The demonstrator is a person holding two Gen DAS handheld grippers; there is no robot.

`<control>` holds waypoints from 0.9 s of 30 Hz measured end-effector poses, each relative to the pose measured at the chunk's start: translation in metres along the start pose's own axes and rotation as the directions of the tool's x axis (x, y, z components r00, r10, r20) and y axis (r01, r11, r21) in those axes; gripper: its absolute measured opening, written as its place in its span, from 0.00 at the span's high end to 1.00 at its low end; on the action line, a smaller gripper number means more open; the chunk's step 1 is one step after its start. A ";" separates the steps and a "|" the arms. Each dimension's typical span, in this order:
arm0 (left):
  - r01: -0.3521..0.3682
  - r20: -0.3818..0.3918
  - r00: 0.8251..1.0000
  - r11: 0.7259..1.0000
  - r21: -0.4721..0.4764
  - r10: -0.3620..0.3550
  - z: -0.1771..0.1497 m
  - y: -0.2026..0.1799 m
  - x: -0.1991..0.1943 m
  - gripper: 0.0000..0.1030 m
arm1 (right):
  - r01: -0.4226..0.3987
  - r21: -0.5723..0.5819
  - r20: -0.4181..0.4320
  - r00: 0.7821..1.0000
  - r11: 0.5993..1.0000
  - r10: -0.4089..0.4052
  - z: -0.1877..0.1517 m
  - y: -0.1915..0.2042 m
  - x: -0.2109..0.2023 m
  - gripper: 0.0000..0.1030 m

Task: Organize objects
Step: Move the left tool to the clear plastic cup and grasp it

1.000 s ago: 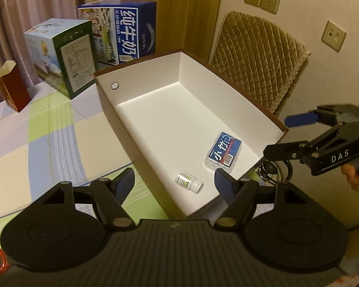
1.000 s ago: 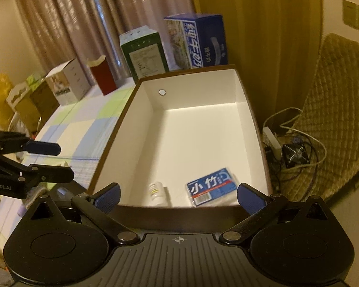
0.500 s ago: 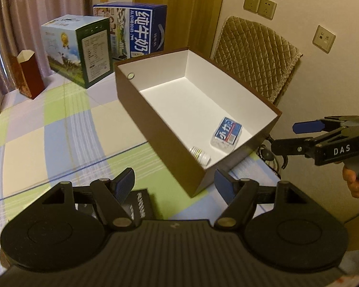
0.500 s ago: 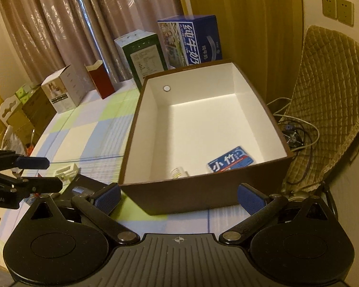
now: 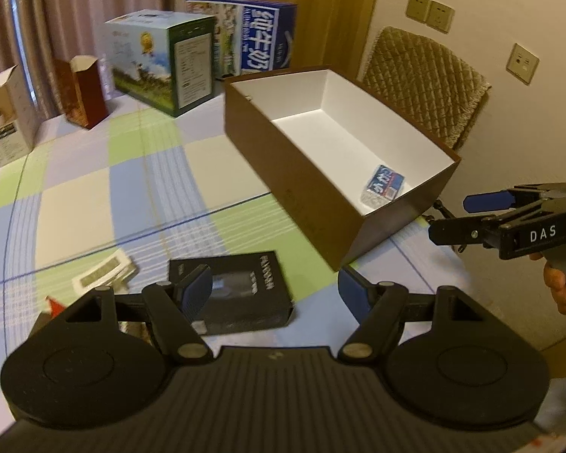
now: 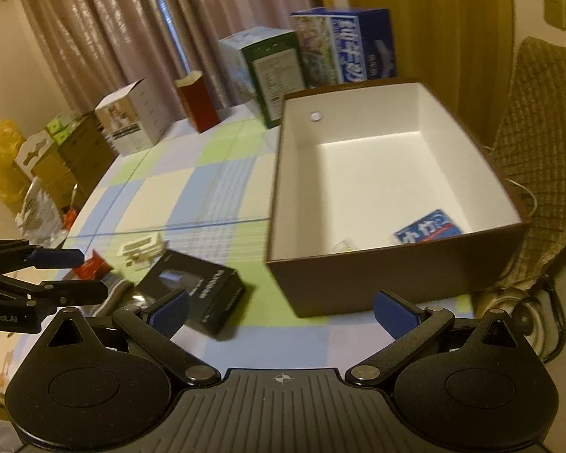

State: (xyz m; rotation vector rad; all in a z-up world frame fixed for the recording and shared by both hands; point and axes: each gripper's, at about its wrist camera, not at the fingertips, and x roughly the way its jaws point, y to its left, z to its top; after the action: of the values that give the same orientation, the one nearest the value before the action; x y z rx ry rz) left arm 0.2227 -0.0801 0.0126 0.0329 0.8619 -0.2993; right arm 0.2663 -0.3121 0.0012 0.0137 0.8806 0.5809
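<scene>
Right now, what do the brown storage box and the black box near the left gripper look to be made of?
Brown storage box: likely rigid cardboard, matte brown outside, plain white lining, thin straight walls. Black box: probably printed card, slightly glossy, with pale lettering and what looks like a clear window.

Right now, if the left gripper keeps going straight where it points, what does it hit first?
Probably the black box on the tablecloth, lying just ahead of the open left gripper; depth is uncertain.

Brown box with white inside stands on a green-blue-cream checked tablecloth.
</scene>
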 end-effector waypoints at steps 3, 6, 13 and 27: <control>-0.022 -0.003 1.000 0.999 -0.029 0.022 -0.009 0.012 -0.006 0.32 | -0.019 -0.018 -0.014 1.000 1.000 0.018 -0.002 0.011 0.008 0.02; -0.040 -0.009 0.999 0.998 -0.051 0.040 -0.019 0.023 -0.010 0.32 | -0.033 -0.041 -0.033 0.999 0.999 0.032 -0.004 0.022 0.019 0.02; -0.102 -0.033 0.995 0.988 -0.113 0.099 -0.046 0.048 -0.021 0.32 | -0.079 -0.078 -0.083 0.994 0.994 0.073 -0.010 0.044 0.045 0.02; -0.216 -0.158 0.970 0.950 -0.227 0.183 -0.109 0.085 -0.027 0.33 | -0.140 -0.128 -0.180 0.977 0.982 0.116 -0.020 0.072 0.083 0.02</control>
State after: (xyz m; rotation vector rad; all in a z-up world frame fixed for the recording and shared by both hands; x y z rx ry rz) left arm 0.1482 0.0247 -0.0462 -0.0880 1.0171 0.0014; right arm 0.2585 -0.2155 -0.0539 -0.1086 1.0101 0.7730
